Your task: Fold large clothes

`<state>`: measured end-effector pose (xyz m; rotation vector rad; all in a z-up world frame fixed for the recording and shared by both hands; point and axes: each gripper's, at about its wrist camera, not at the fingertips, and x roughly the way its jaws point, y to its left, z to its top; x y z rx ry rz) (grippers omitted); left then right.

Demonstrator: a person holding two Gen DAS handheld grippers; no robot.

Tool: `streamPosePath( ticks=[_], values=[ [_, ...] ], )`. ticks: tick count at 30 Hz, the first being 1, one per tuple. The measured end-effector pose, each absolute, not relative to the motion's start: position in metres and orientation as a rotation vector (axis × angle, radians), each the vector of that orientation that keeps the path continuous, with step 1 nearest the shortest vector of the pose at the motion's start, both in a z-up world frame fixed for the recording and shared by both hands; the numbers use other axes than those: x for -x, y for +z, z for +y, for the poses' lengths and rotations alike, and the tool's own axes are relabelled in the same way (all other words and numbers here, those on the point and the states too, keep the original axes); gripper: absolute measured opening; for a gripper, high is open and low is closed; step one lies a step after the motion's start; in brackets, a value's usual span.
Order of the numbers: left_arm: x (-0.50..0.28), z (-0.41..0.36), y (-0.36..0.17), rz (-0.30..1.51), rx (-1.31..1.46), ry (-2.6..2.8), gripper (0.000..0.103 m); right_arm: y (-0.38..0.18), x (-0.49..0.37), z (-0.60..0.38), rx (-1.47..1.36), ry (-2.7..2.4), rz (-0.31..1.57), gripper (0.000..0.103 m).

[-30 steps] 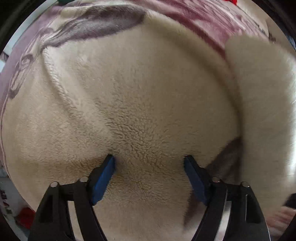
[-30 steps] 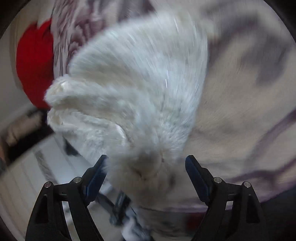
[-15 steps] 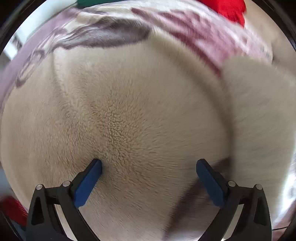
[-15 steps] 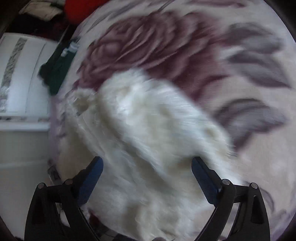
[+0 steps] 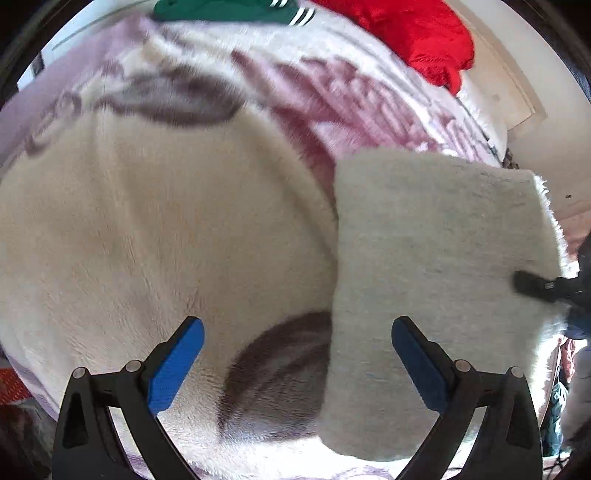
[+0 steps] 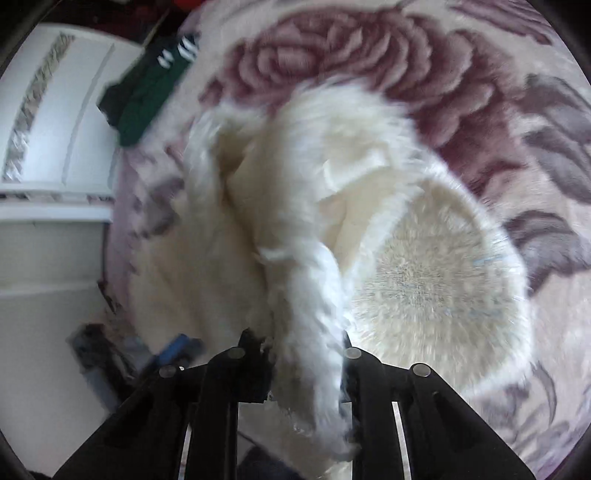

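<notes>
A large cream fleece garment (image 5: 155,229) lies spread on a bed with a rose-patterned blanket (image 5: 354,110). My left gripper (image 5: 295,354) is open and empty, hovering above the garment's near part. A fluffy cream sleeve (image 5: 436,258) lies to the right of the body, and the right gripper's finger (image 5: 535,284) shows at its far end. In the right wrist view my right gripper (image 6: 306,354) is shut on the fluffy edge of the garment (image 6: 314,295), which trails away over the blanket (image 6: 369,55).
A red garment (image 5: 413,33) and a green garment with white stripes (image 5: 229,9) lie at the far side of the bed. The green one also shows in the right wrist view (image 6: 147,92), beside white furniture (image 6: 48,147). The bed edge runs along the left.
My left gripper opened wider and lifted back from the fleece. My right gripper went from open to shut on the fluffy edge.
</notes>
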<state>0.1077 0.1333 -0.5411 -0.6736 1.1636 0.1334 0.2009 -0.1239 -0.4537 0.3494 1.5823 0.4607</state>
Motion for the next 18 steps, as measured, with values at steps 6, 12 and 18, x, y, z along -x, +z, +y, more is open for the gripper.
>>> streamPosePath(
  ticks=[6,12,18],
  values=[
    [-0.157,0.105,-0.493,1.133,0.668,-0.065,0.103,-0.416,-0.216,-0.184,-0.414,0.363,1.534,0.019],
    [-0.223,0.051,-0.48,1.167,0.545,-0.158,0.103,-0.458,-0.244,-0.233,-0.463,0.253,1.58,0.019],
    [-0.258,0.028,-0.489,1.236,0.509,-0.159,0.103,-0.495,-0.256,-0.291,-0.444,0.115,1.56,0.018]
  ],
)
